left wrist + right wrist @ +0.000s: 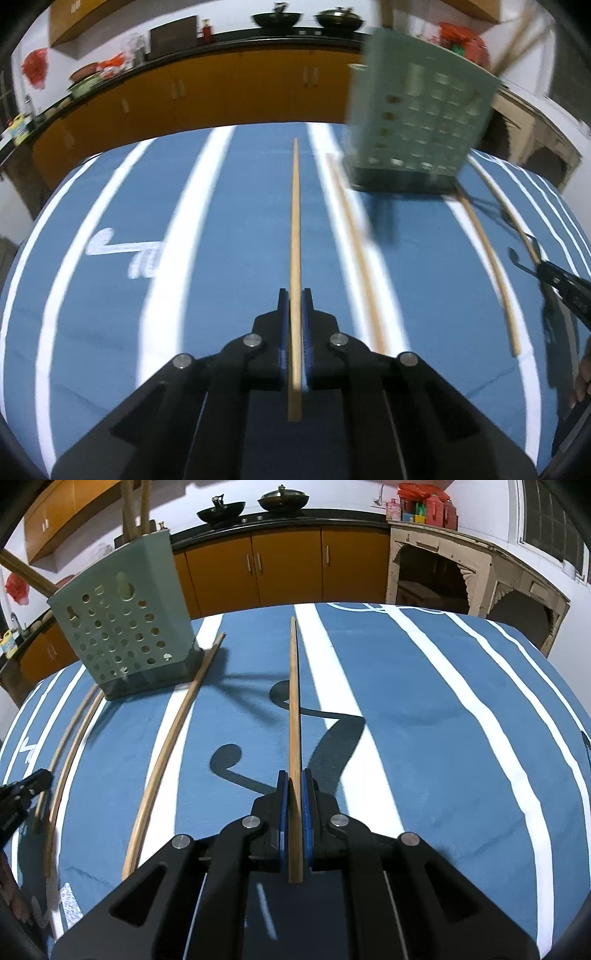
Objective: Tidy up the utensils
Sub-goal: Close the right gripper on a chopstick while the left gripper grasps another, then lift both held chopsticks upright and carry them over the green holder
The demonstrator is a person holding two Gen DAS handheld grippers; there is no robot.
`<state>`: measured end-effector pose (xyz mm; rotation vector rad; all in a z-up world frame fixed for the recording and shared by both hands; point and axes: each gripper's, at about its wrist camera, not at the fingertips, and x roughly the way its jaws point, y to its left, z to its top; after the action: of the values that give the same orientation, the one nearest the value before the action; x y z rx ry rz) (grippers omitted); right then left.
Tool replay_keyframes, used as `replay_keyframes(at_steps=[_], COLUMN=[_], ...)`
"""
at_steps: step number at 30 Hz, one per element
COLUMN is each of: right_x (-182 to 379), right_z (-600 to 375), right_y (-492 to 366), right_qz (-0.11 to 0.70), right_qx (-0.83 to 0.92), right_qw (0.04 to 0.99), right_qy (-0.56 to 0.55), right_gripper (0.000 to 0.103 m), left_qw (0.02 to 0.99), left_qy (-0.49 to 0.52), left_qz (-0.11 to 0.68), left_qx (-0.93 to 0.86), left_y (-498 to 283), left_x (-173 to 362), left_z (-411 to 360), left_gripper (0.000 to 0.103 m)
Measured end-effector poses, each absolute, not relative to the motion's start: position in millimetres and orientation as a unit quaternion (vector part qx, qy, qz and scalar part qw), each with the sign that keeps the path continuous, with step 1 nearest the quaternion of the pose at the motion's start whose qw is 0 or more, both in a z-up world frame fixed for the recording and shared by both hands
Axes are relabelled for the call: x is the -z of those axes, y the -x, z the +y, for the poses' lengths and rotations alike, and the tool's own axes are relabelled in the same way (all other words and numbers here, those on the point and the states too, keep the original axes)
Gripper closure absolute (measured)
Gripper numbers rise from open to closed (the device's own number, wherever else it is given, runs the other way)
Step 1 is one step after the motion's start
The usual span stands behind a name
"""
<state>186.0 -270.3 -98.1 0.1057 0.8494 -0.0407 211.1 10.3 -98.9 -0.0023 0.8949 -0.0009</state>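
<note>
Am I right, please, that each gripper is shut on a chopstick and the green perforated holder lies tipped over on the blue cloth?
Nearly: the holder stands upright, as the right wrist view shows. The left gripper and right gripper each do clamp a chopstick.

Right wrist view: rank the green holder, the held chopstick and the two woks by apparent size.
1. Green holder
2. Held chopstick, long but thin, and enlarged by nearness
3. The two woks, which look alike, so unranked
</note>
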Motion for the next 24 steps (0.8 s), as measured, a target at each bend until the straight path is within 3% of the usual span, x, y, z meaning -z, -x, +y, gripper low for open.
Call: replay_keyframes(at_steps=[24], right_x=[100], right_z=[-278], right_y=[-180], right_qz=[0.413], right_qx=[0.021], right_qw=[0.909], right_qy=[-0.056], right_gripper=[0.095], left_qw=[0.902], left_qy=[0.004], left_qz=[0.433], left_qx=[-0.001], left_y=[-204], left_x=[100], left_z=[35], left_gripper=[0.091])
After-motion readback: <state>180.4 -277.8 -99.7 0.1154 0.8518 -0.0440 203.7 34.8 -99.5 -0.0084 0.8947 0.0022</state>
